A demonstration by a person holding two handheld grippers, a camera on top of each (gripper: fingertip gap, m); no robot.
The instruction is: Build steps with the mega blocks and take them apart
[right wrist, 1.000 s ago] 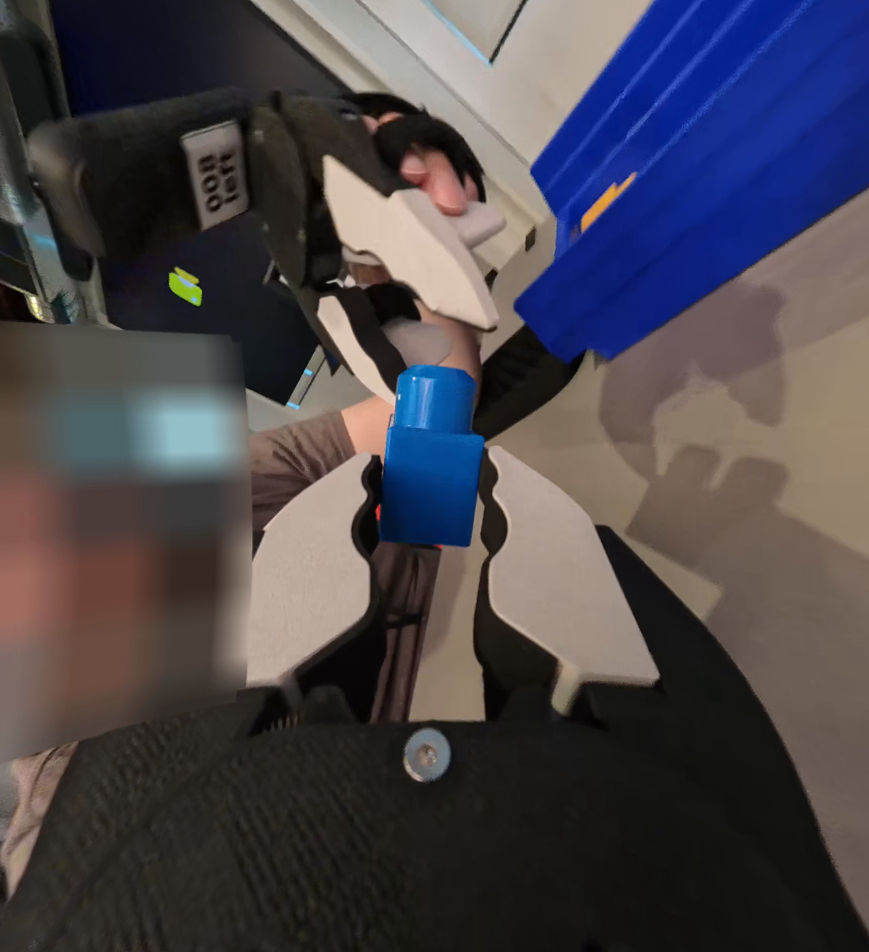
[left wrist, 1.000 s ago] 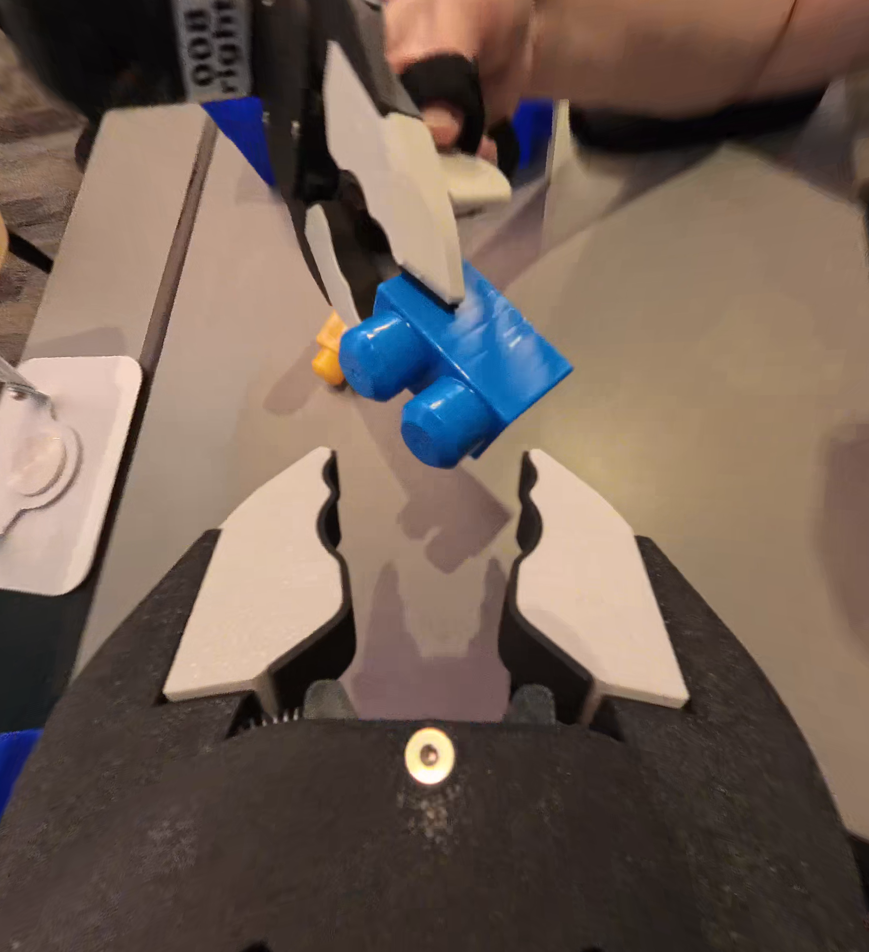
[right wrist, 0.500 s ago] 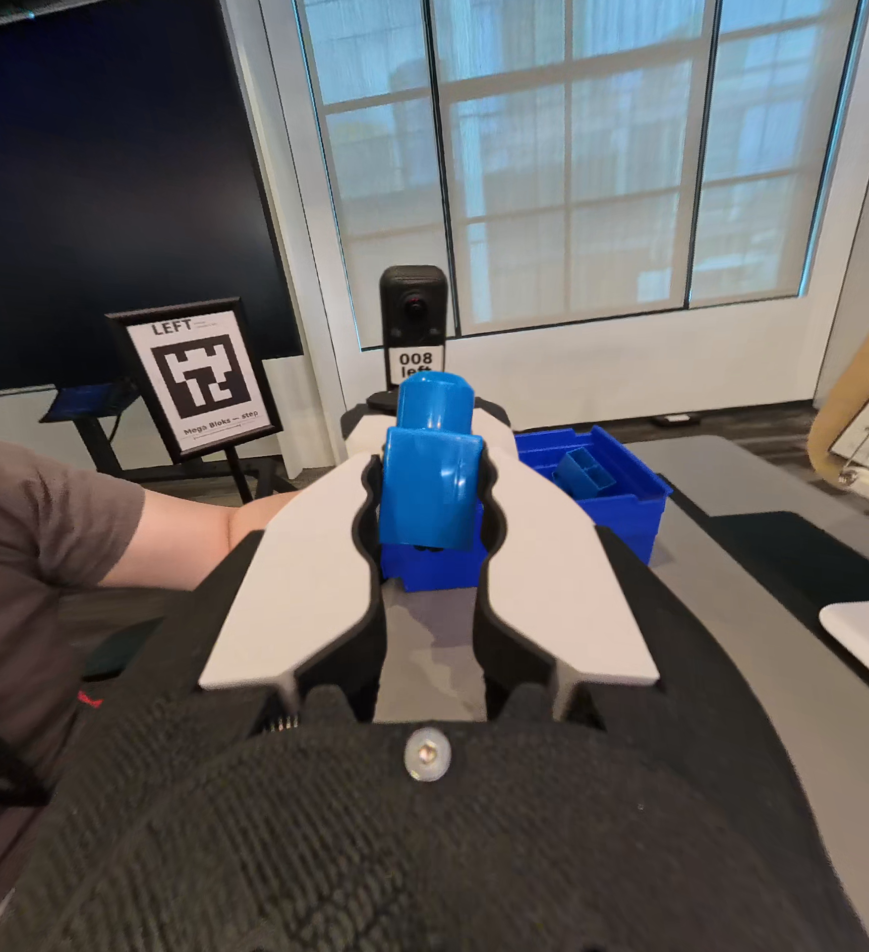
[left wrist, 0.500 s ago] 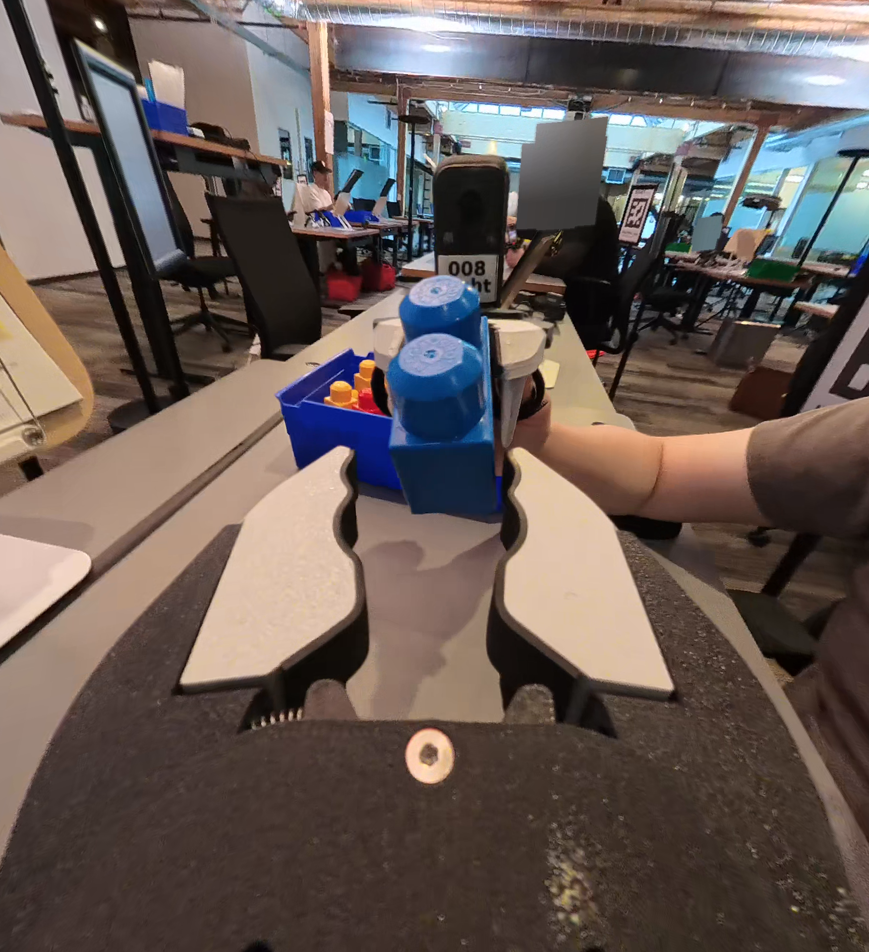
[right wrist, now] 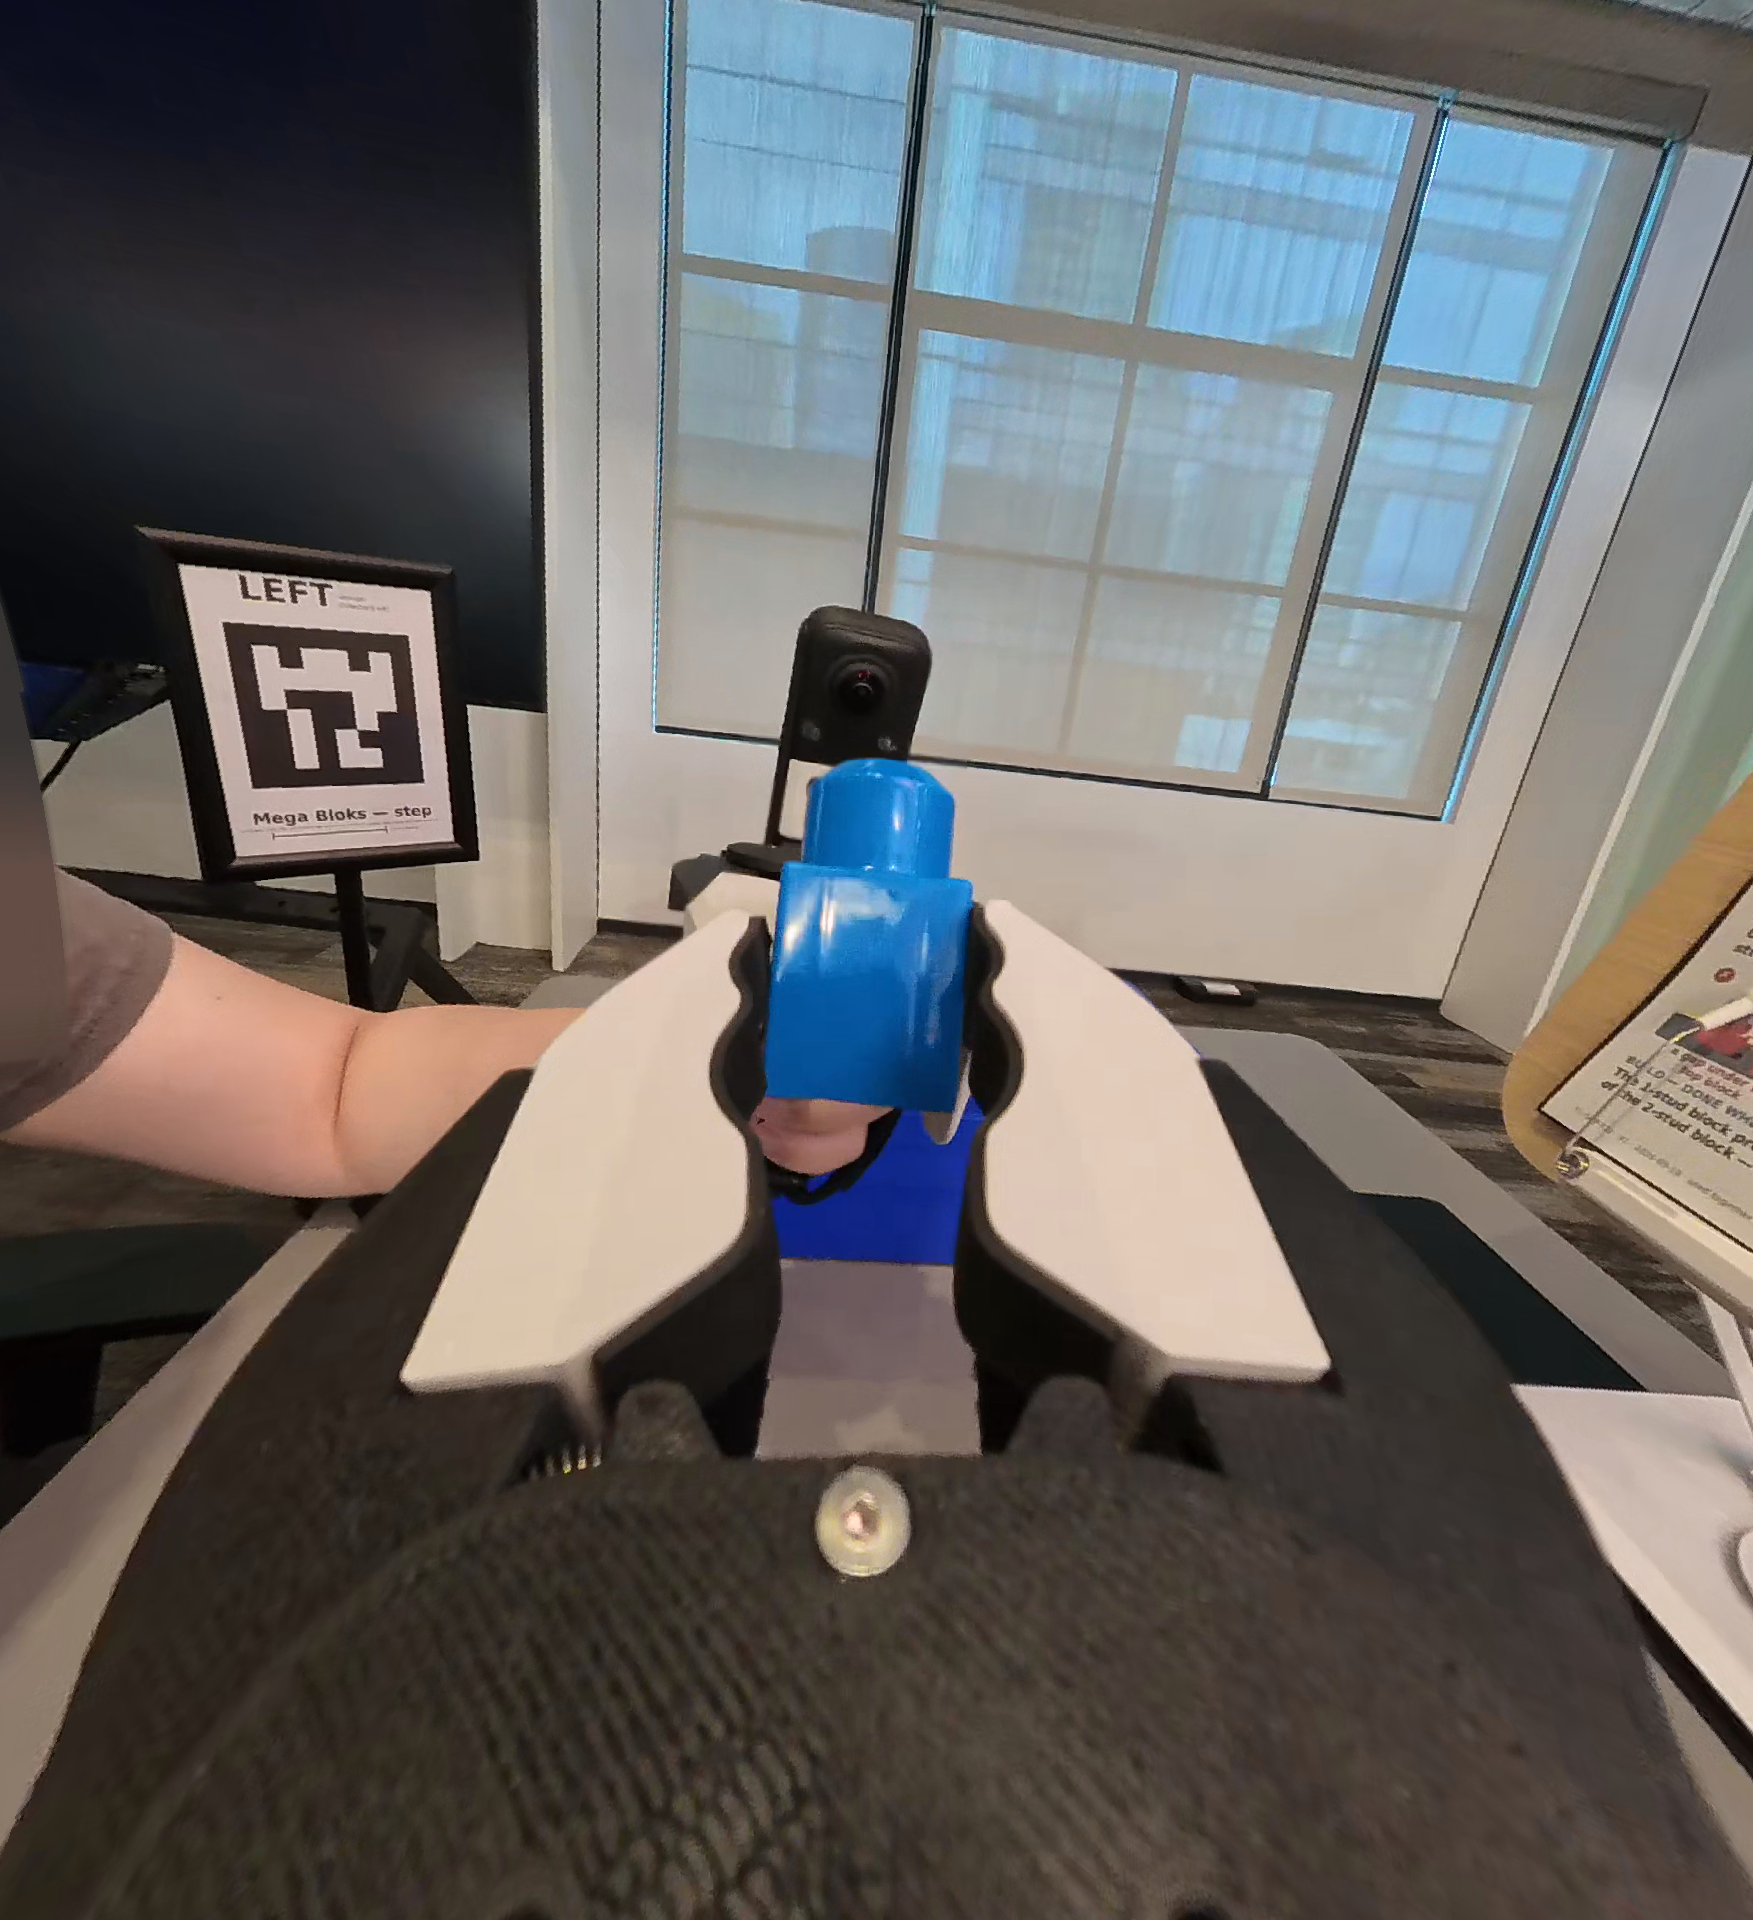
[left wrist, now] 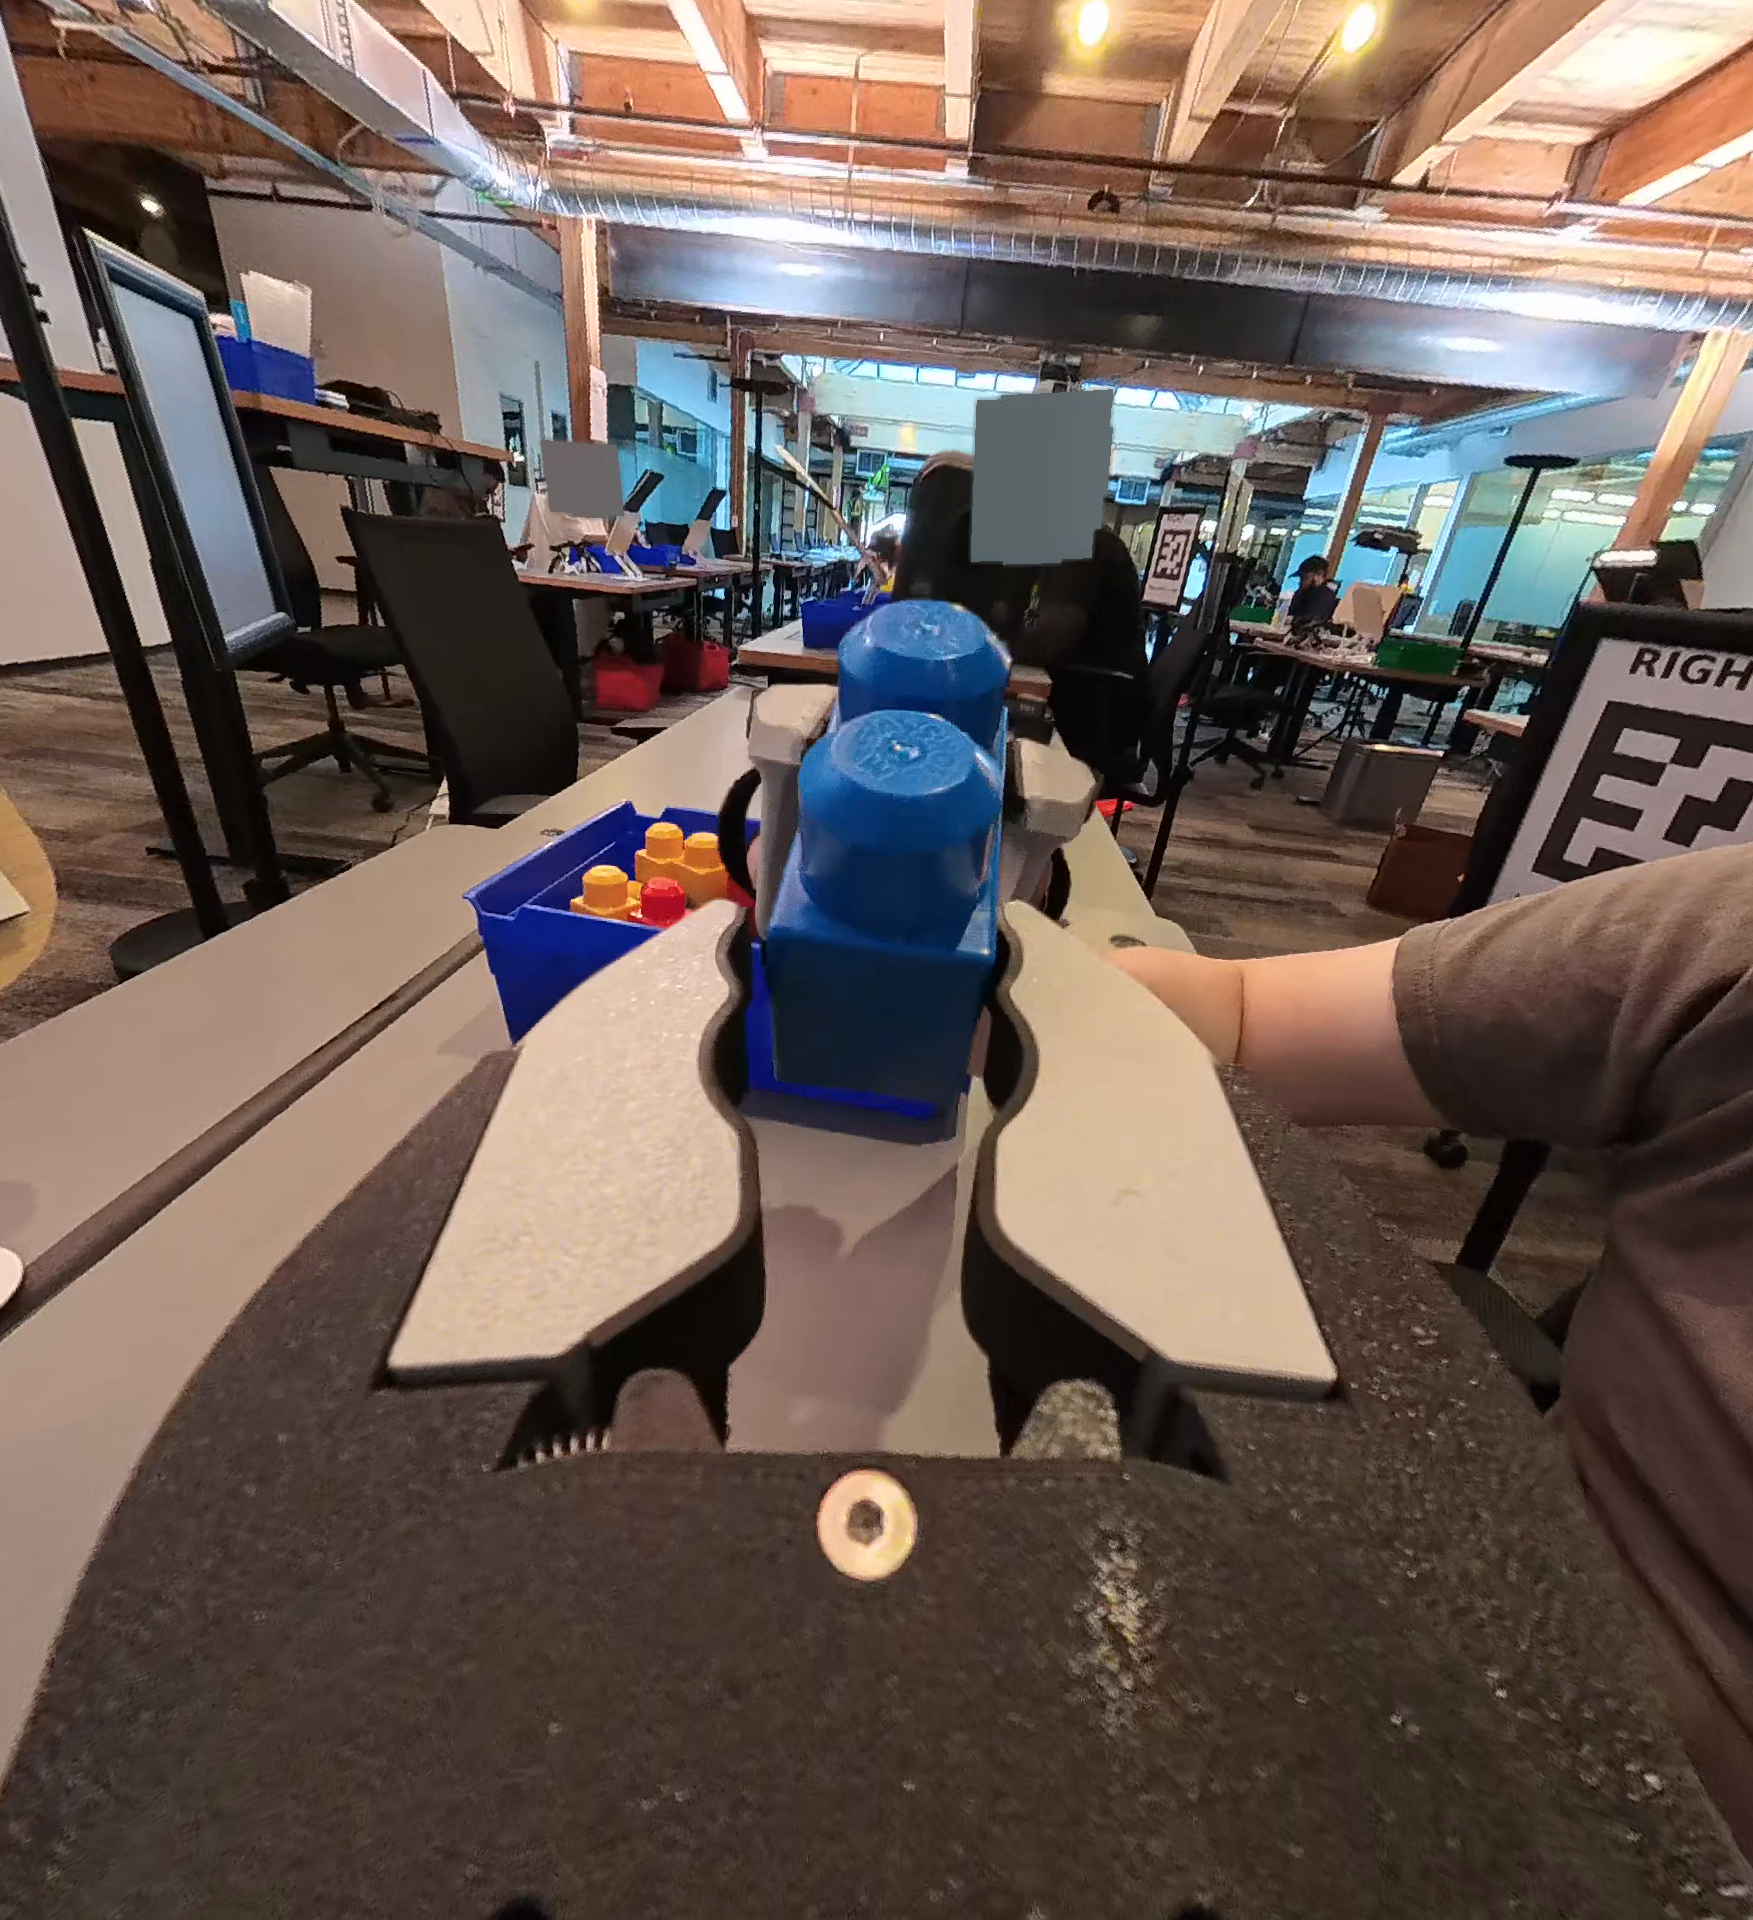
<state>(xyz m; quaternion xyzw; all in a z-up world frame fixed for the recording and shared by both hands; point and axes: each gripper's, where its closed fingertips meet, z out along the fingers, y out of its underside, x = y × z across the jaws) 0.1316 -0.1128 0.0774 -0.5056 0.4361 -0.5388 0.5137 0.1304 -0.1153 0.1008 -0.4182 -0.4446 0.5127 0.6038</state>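
A blue two-stud mega block [left wrist: 877,987] is held upright above the grey table [left wrist: 176,1049], studs up. My left gripper [left wrist: 867,940] has its fingertips closed against the block's two sides at the near end. My right gripper [right wrist: 867,935] is shut on the same block [right wrist: 861,997] from the opposite end; its grey fingers [left wrist: 784,758] show behind the block in the left wrist view. The left gripper's white fingers [right wrist: 716,909] and its camera [right wrist: 861,686] show beyond the block in the right wrist view. The block's underside is hidden.
A blue bin [left wrist: 529,945] with orange and red blocks [left wrist: 664,868] stands on the table just left of the held block. A framed marker sign [left wrist: 1682,790] stands at right. An instruction board [right wrist: 1724,1039] on a white base [right wrist: 1745,1507] stands at the table's edge. A person's arm [left wrist: 1308,1023] reaches in. Only a small space, under 4 cm, lies between the two pairs of fingers.
Both grippers swung from tilted down at the table to level. The left gripper's fingers closed in onto the blue block that the right gripper holds.
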